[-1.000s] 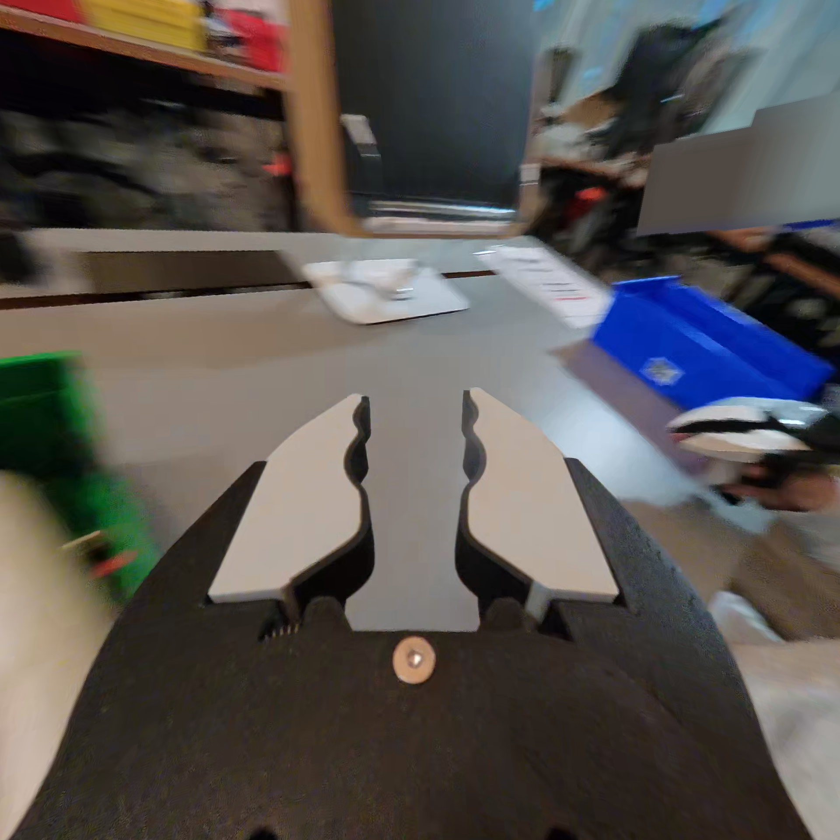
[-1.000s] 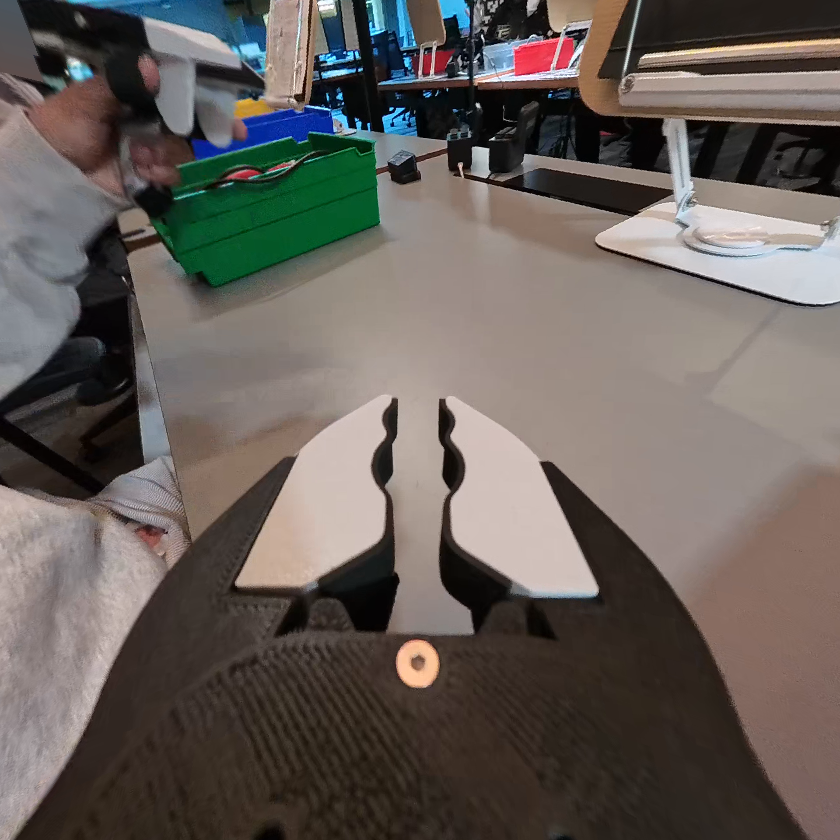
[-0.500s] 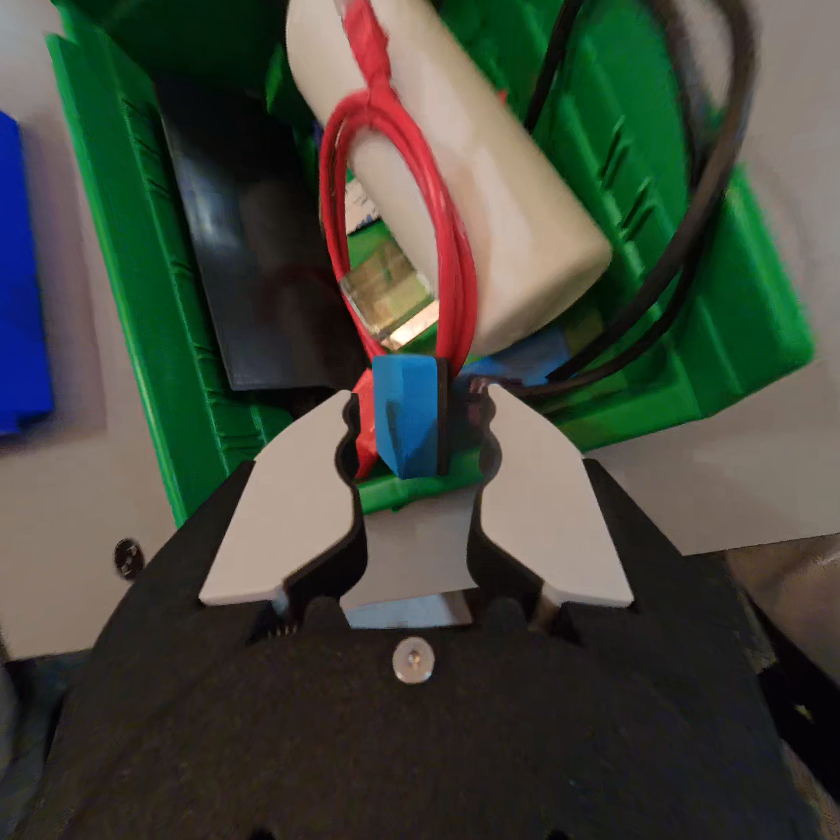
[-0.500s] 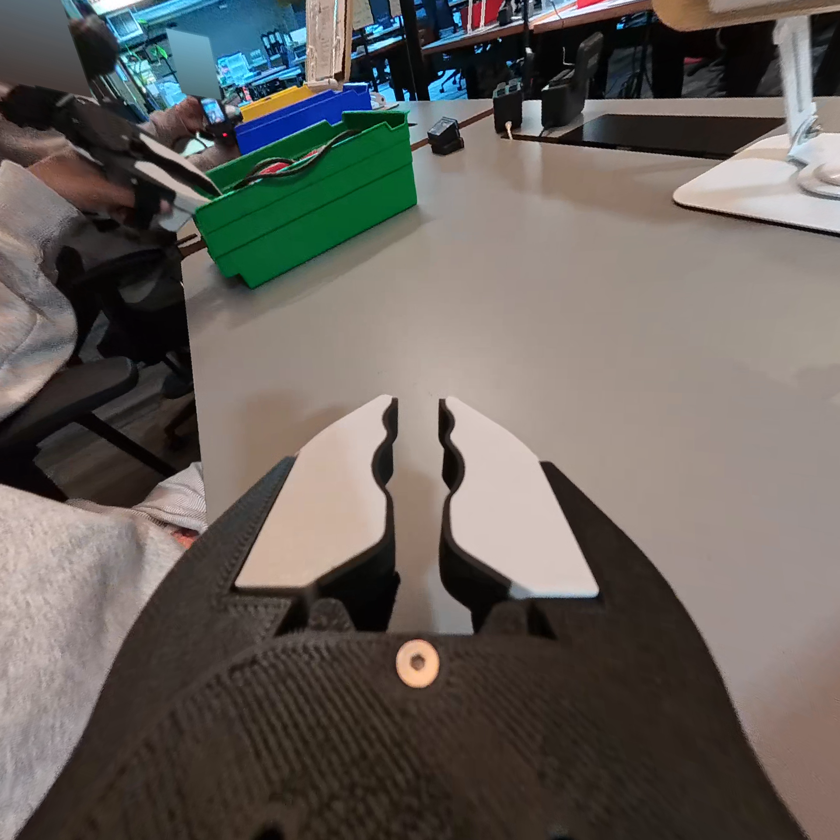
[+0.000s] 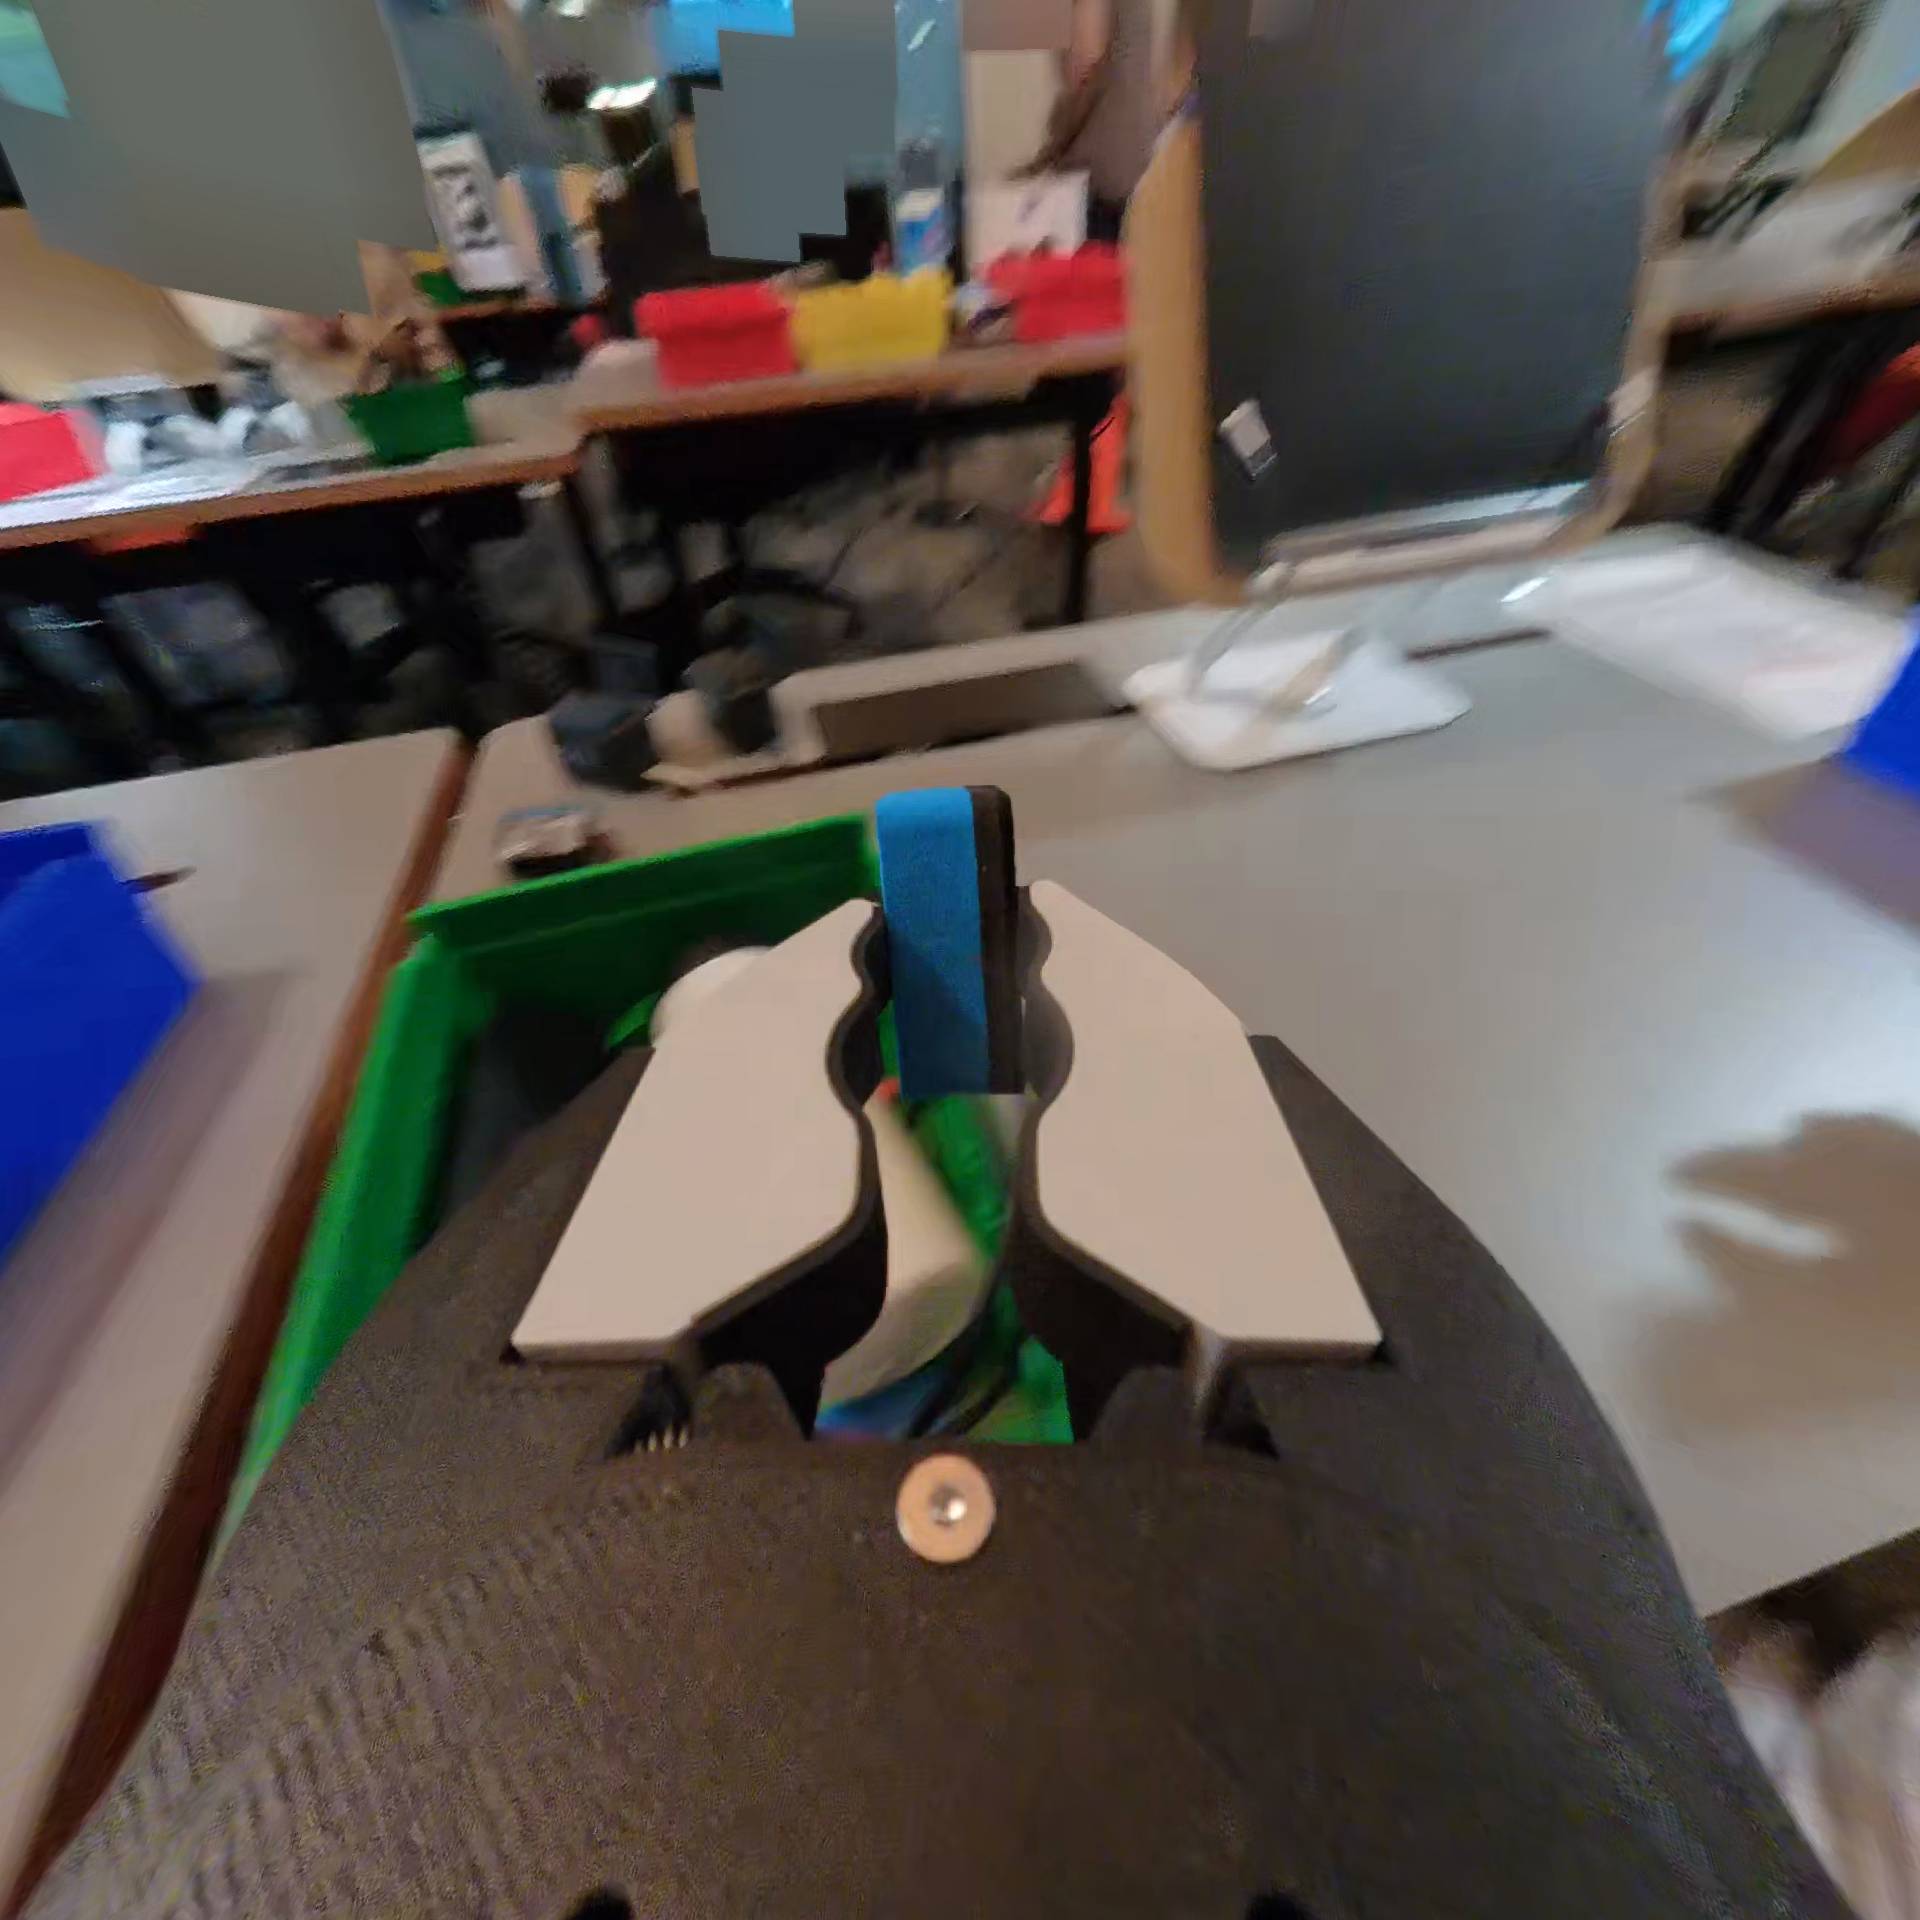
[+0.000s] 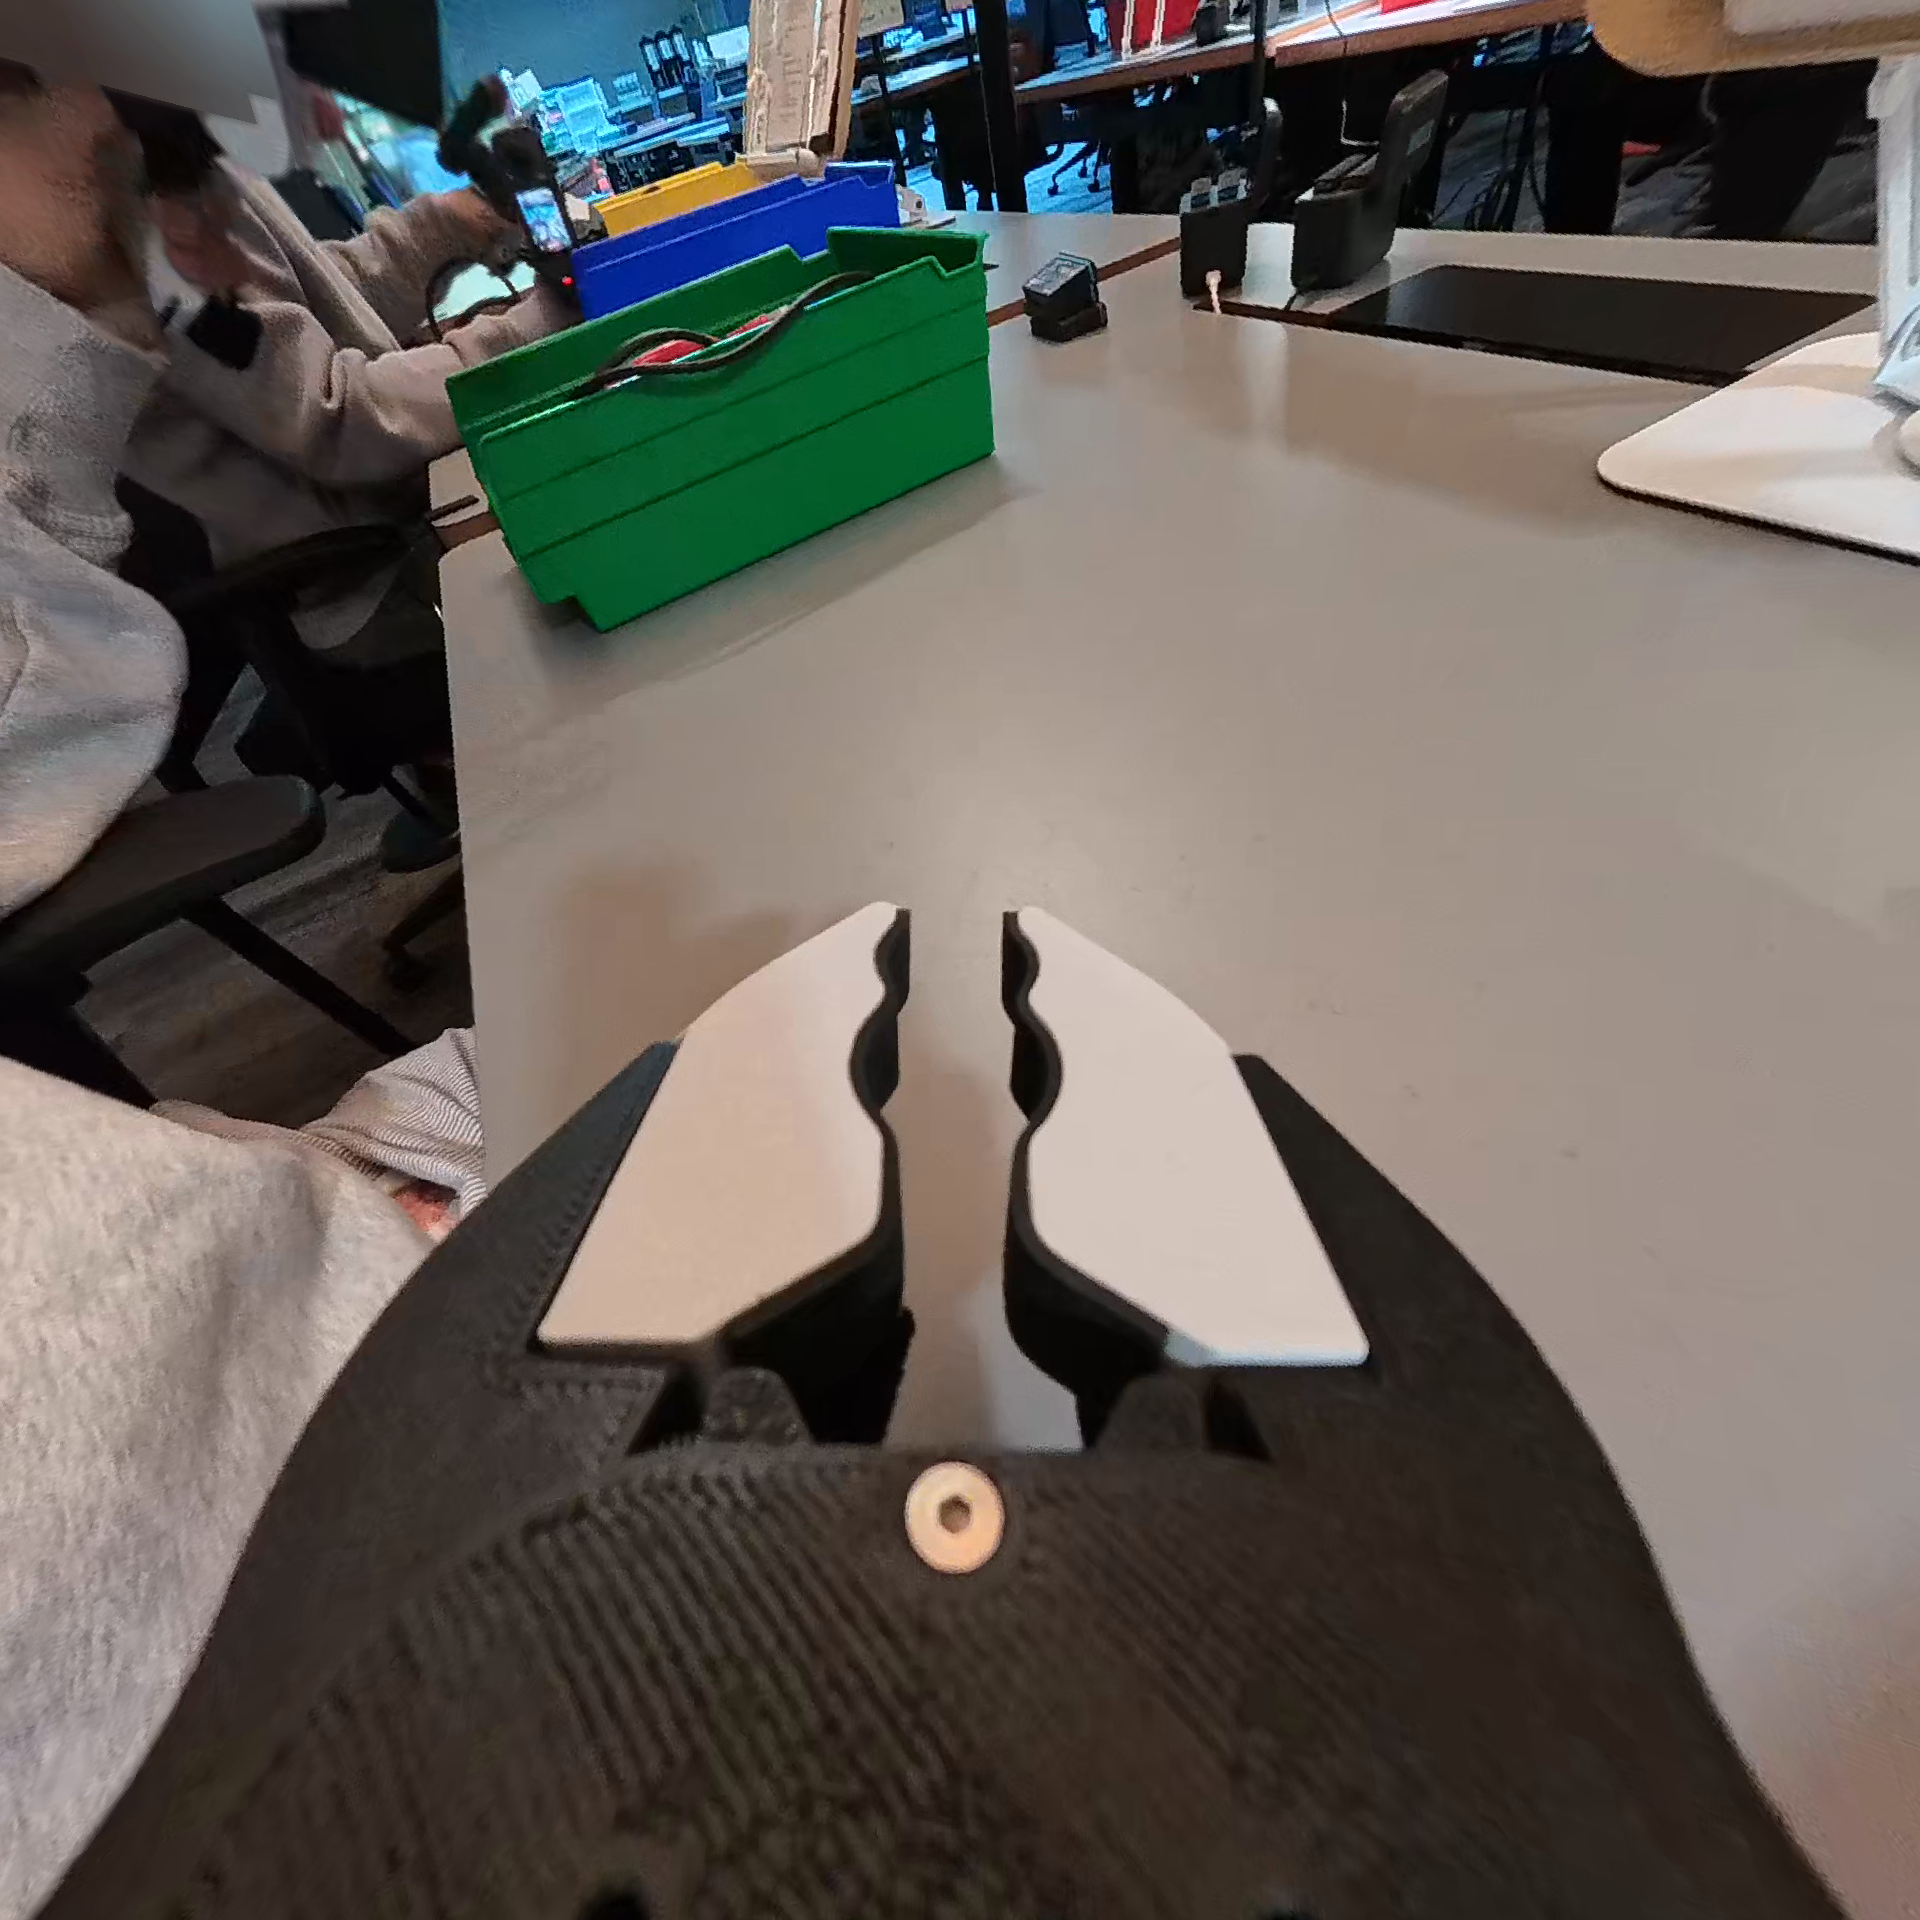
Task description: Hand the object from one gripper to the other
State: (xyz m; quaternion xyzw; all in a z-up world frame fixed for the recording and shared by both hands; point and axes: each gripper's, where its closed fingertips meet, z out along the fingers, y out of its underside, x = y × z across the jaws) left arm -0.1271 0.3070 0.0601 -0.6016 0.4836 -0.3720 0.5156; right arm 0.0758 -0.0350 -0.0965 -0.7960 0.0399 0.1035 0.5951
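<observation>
My left gripper (image 5: 948, 914) is shut on a small blue and black block (image 5: 943, 935). The block stands upright between the fingertips and sticks out above them. It is held above the green bin (image 5: 623, 914), which also shows in the right wrist view (image 6: 727, 436) at the far left of the grey table. My right gripper (image 6: 954, 920) is empty, its fingers a narrow gap apart, low over the table near its front edge. The left gripper does not show in the right wrist view.
The green bin holds a white cylinder (image 5: 707, 982), red wire and a black cable (image 6: 686, 353). A blue bin (image 6: 727, 223) stands behind it. A white monitor base (image 6: 1766, 457) sits at the far right, small black devices (image 6: 1060, 296) at the back. A seated person (image 6: 260, 343) is at left.
My left gripper has closed on the blue and black block, lifted it out of the green bin and tilted up to level. My right gripper has shifted slightly and keeps the same narrow gap.
</observation>
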